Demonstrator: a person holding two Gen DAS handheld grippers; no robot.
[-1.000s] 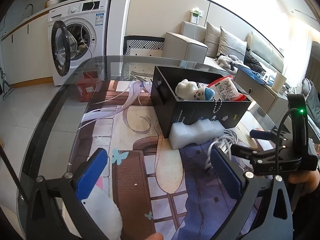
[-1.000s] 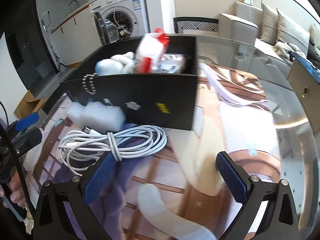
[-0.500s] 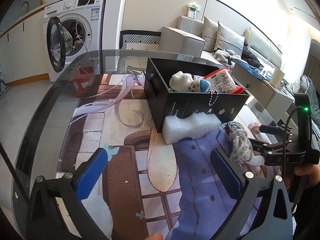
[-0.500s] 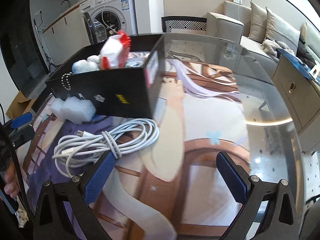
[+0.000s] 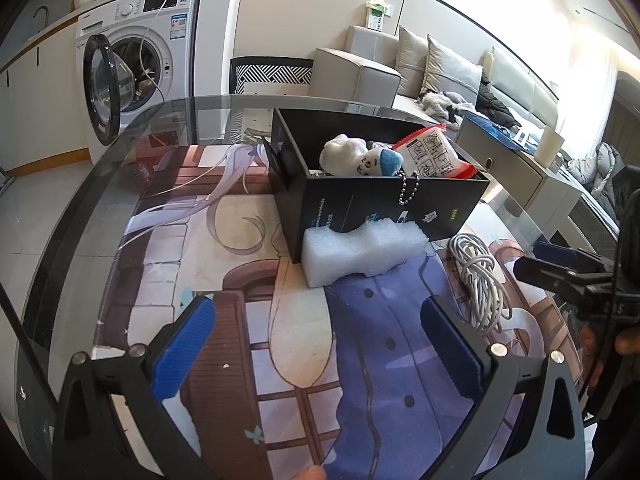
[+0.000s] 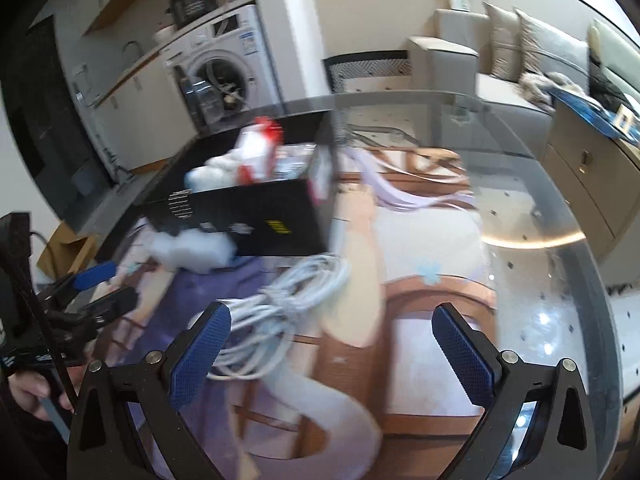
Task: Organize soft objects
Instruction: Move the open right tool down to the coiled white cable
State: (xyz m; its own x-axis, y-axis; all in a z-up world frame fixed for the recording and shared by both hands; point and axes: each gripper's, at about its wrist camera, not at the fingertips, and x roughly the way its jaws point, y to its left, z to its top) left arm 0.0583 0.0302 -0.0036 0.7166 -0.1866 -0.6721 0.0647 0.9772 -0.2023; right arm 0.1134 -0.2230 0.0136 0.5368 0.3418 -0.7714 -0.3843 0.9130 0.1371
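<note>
Presently both tools stand spread and empty: left gripper (image 5: 316, 340) faces the white wavy foam block (image 5: 360, 250) lying against the black open cardboard box (image 5: 384, 210); right gripper (image 6: 334, 354) hovers by the coiled white cable (image 6: 280, 312). Recommended — straddle the foam's narrow waist, pinch gently, lift clear of the box wall.

table (image 5: 120, 152): glossy glass rim
mat (image 5: 248, 264): smooth printed cover
box (image 5: 360, 208): matt black card
foam block (image 5: 360, 248): white, grainy
toy (image 5: 356, 158): fuzzy plush, metal bead chain
cable (image 5: 478, 280): smooth white plastic
gripper pads (image 5: 184, 340): blue ribbed rubber
</note>
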